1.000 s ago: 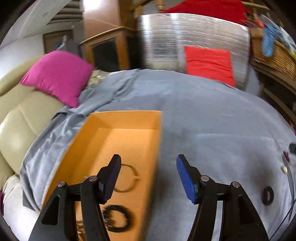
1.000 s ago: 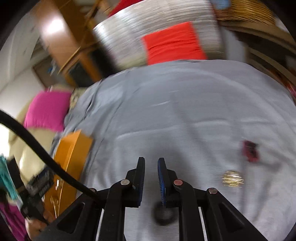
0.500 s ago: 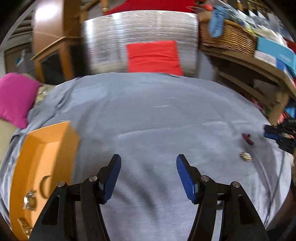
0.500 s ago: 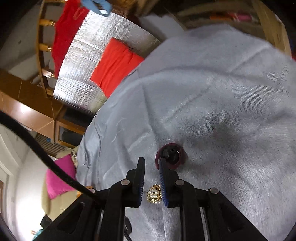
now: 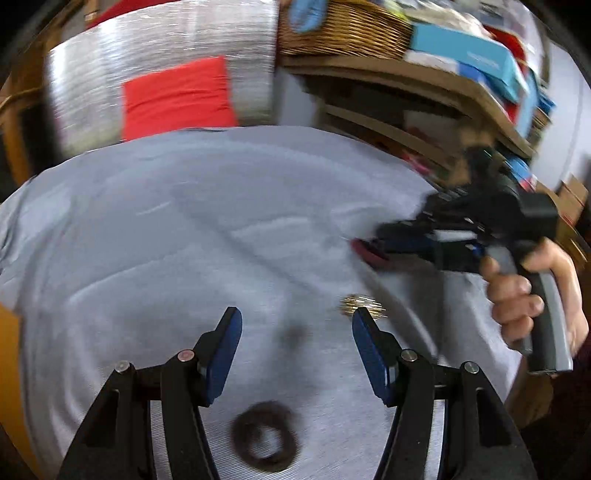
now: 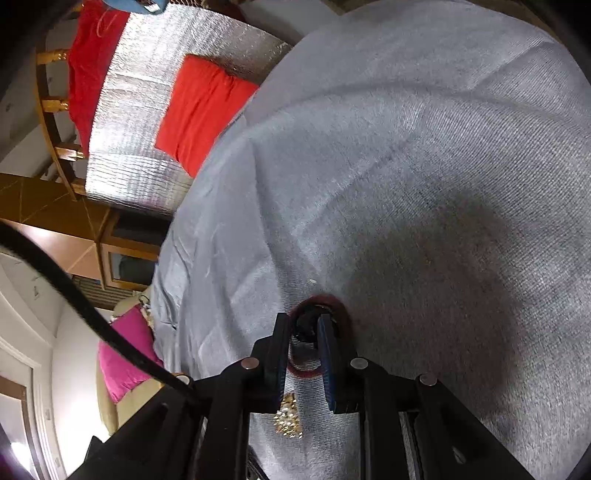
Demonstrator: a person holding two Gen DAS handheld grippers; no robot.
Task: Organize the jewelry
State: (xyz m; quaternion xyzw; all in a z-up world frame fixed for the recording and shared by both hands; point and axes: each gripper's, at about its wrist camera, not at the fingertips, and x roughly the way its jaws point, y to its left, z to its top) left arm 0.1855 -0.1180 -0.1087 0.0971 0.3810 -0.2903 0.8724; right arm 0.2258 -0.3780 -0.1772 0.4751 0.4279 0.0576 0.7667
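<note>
I have a grey cloth (image 5: 192, 236) spread over the whole work surface, creased in long folds. On the far side a silver quilted panel (image 5: 162, 62) with a red cloth (image 5: 177, 96) hung on it stands upright, and to the right wooden shelves (image 5: 406, 85) carry a wicker basket (image 5: 343, 29) and blue boxes. My left gripper (image 5: 295, 325) hangs with jaws apart and nothing between them; a dark ring (image 5: 266, 437) lies on the cloth near it, a gold ornament (image 5: 362, 305) just beside its right fingertip. My right gripper (image 6: 303, 326) has its jaws narrowed onto a dark red ring (image 6: 319, 332) lying on the cloth, far right of the ornament.
</note>
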